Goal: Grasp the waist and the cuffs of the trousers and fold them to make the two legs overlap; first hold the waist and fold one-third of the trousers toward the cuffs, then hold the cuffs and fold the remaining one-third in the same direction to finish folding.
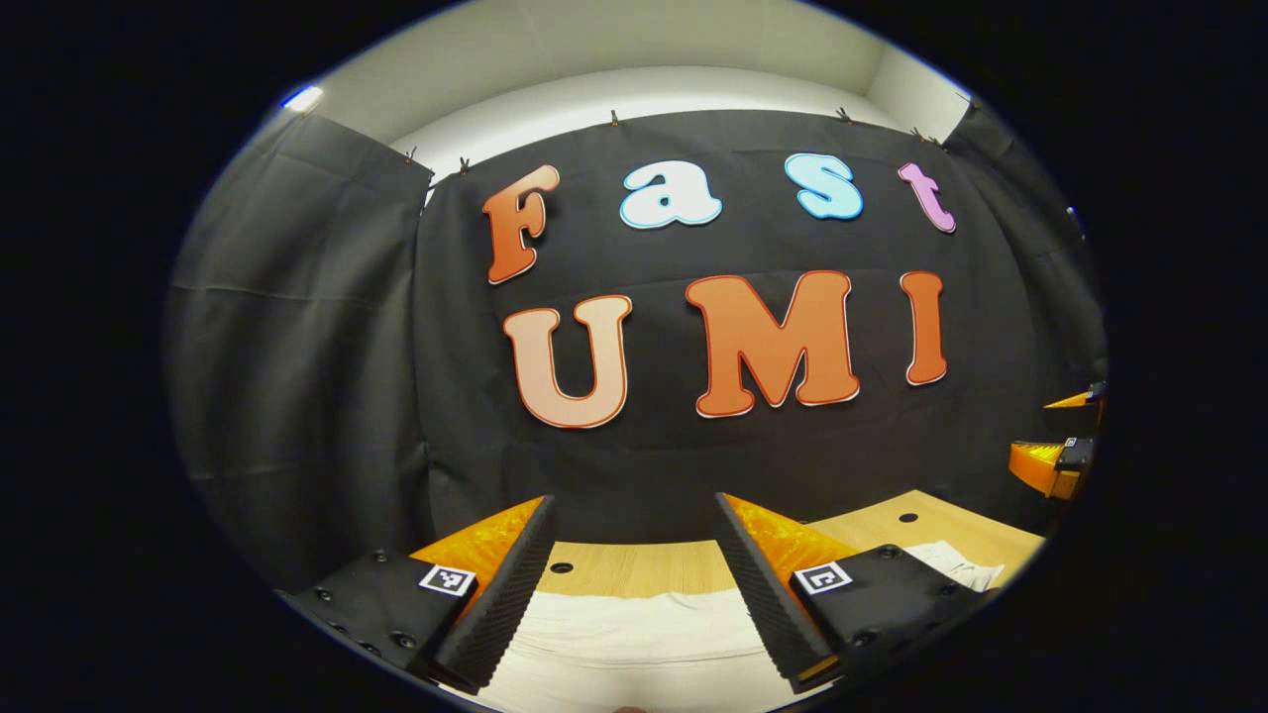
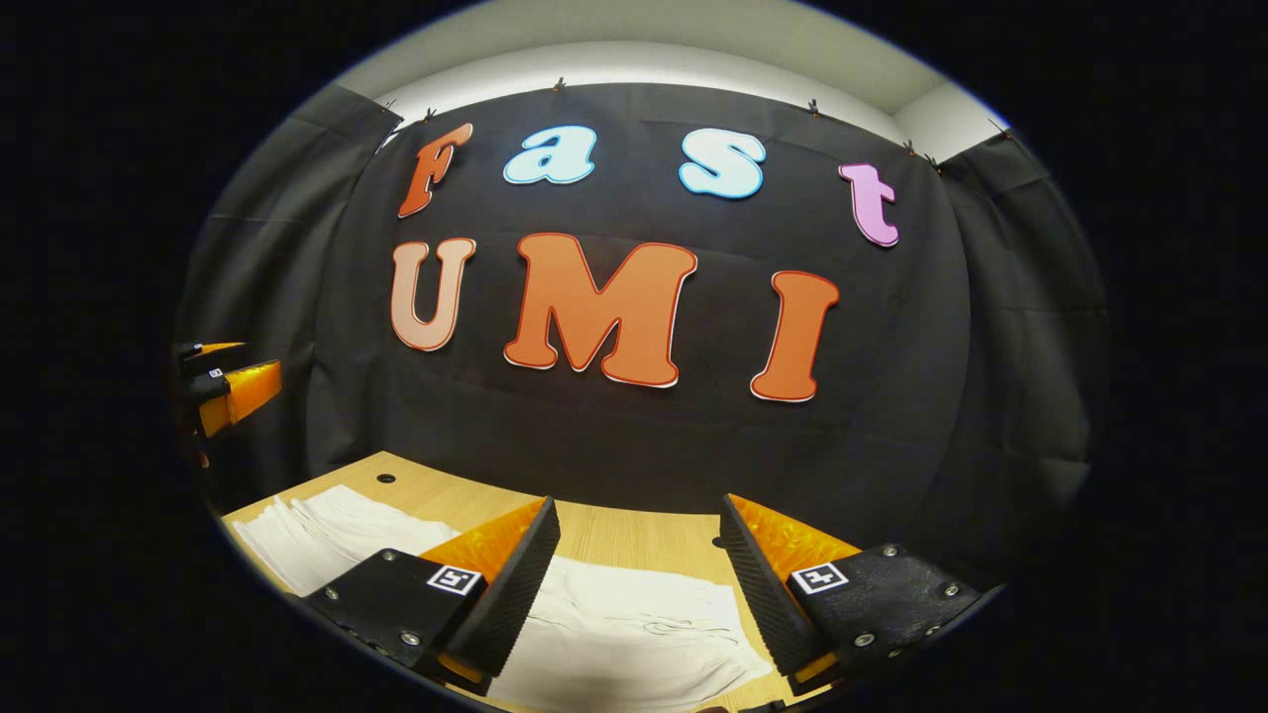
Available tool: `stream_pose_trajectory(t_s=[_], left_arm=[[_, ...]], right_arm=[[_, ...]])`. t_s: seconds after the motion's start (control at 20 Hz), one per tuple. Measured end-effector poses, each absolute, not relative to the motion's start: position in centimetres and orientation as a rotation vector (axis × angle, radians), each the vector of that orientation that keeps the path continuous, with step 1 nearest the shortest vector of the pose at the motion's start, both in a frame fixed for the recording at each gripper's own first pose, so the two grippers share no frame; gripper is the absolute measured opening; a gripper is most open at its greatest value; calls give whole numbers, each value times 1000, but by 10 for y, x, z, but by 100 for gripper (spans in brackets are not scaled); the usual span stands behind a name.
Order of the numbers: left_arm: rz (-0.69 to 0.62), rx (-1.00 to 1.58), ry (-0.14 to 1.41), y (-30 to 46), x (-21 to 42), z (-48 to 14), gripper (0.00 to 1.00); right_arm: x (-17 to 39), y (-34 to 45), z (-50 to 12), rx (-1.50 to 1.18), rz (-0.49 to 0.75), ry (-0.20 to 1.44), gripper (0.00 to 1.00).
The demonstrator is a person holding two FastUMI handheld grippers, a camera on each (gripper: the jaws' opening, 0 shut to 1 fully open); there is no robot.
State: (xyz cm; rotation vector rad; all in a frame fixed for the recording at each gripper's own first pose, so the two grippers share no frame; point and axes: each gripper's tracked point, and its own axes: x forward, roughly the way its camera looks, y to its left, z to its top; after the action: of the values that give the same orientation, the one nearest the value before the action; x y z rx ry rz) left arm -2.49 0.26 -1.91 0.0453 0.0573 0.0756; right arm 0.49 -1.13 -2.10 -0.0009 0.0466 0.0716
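Note:
White trousers [image 1: 634,634] lie flat on the wooden table [image 1: 634,566]. My left gripper [image 1: 634,584] hovers above them, open, with nothing between its fingers. In the right gripper view the white trousers [image 2: 634,634] spread from the left to under my right gripper [image 2: 634,584], which is also open and holds nothing. Their wrinkled end [image 2: 693,624] lies between its fingers. The right gripper [image 1: 1065,441] appears at the far right edge of the left gripper view; the left gripper [image 2: 223,381] appears at the far left edge of the right gripper view.
The table's far edge meets the black booth wall [image 1: 693,465]. Small round holes [image 1: 562,568] dot the tabletop, and bare wood [image 2: 644,535] lies behind the trousers.

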Motion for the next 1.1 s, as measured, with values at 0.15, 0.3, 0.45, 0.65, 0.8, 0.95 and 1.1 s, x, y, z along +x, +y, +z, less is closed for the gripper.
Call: stream_pose_trajectory(t_s=[0.15,0.3,0.45,0.65,0.8,0.95,1.1], left_arm=[[99,32,102,8,-24,-31,100],[126,3,176,16,-27,-53,100],[158,-63,259,29,-36,-81,100],[225,-138,395,55,-52,-128,100],[248,-186,547,70,-65,-175,99],[273,-222,657,82,-64,-212,99],[328,-281,758,106,-73,-242,99]], right_arm=[[8,-20,-40,36,83,110,98],[8,-36,-62,78,84,182,98],[6,-43,-82,159,116,244,98],[8,-55,-117,225,106,367,98],[12,-65,-140,329,64,479,98],[11,-73,-175,426,-6,611,96],[8,-91,-205,462,-67,714,96]])
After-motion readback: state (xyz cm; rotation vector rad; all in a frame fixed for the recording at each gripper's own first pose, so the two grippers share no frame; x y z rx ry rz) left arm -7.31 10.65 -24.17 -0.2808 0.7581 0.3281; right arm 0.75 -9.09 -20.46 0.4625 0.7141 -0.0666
